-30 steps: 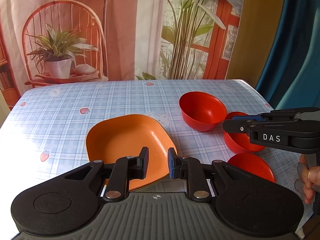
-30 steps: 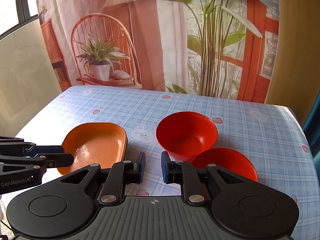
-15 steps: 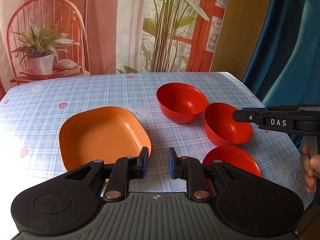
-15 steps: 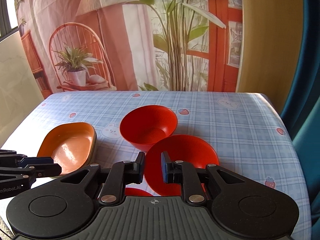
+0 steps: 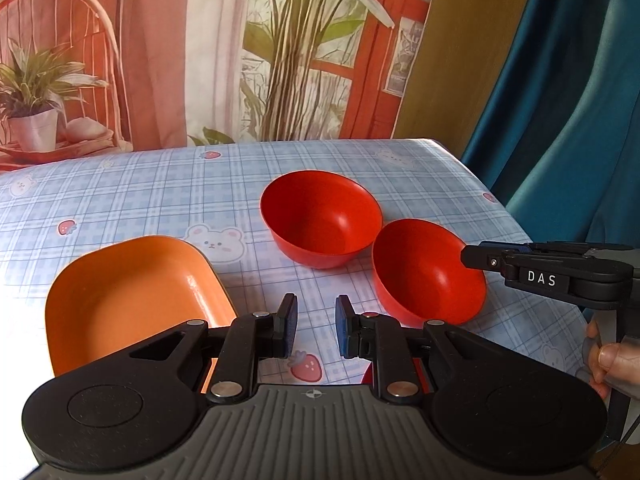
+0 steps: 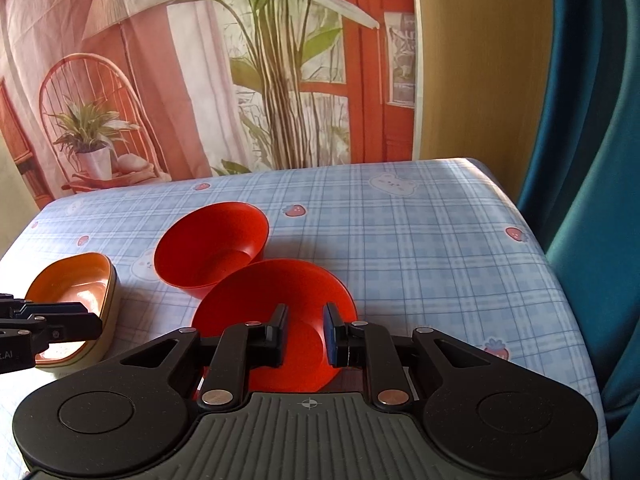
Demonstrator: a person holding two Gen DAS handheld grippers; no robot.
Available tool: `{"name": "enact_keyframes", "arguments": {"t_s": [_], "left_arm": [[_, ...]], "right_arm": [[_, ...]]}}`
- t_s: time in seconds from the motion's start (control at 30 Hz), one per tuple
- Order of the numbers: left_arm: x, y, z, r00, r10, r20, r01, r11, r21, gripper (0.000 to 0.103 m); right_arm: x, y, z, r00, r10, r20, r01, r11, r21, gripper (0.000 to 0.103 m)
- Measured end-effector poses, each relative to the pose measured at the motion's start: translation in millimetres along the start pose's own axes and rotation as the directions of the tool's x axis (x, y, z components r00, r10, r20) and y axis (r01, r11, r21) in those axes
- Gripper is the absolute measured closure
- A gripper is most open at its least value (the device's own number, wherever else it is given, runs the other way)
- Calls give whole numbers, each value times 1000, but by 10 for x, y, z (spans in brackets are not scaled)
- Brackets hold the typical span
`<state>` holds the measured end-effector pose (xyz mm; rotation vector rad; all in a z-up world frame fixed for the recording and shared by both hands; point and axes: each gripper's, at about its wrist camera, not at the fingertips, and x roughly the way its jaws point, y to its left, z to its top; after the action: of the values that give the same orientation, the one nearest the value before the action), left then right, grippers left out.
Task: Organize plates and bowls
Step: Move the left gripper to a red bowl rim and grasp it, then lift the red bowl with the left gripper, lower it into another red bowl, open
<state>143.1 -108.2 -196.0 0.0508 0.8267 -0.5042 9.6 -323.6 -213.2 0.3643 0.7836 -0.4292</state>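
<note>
Two red bowls stand on the checked tablecloth: a far one (image 5: 320,220) (image 6: 212,248) and a near one (image 5: 424,272) (image 6: 276,300). A stack of orange square plates (image 5: 128,296) (image 6: 72,292) lies to the left. A third red bowl shows only as a sliver (image 5: 368,374) behind my left gripper's body. My left gripper (image 5: 312,326) is open and empty over bare cloth between the plates and the near bowl. My right gripper (image 6: 304,334) is open and empty, its fingertips above the near bowl's front part; it also shows at the near bowl's right rim in the left wrist view (image 5: 472,258).
The table's right edge (image 6: 560,280) drops off beside a blue curtain (image 6: 592,160). A printed backdrop of a chair and plants hangs behind the table's far edge (image 5: 224,148).
Both grippers have swung to the right. The left one moved off the orange plates to the cloth between plates and bowls. The right one moved onto the near red bowl.
</note>
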Motion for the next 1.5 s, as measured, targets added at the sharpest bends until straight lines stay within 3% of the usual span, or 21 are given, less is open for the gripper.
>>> {"name": "enact_keyframes", "arguments": {"t_s": [0.3, 0.7, 1.13, 1.5], "left_arm": [[367, -119, 132, 995, -85, -56, 84, 996, -28, 82], [725, -210, 207, 990, -102, -98, 99, 995, -27, 81], [795, -288, 177, 982, -141, -122, 141, 990, -12, 83], [675, -301, 232, 981, -167, -94, 167, 986, -5, 83]], "right_arm": [[91, -154, -77, 1000, -20, -6, 20, 999, 48, 85], [180, -198, -80, 1000, -3, -14, 4, 997, 79, 82], [204, -228, -111, 1000, 2, -21, 0, 996, 85, 89], [77, -256, -51, 1000, -11, 4, 11, 997, 81, 90]]}}
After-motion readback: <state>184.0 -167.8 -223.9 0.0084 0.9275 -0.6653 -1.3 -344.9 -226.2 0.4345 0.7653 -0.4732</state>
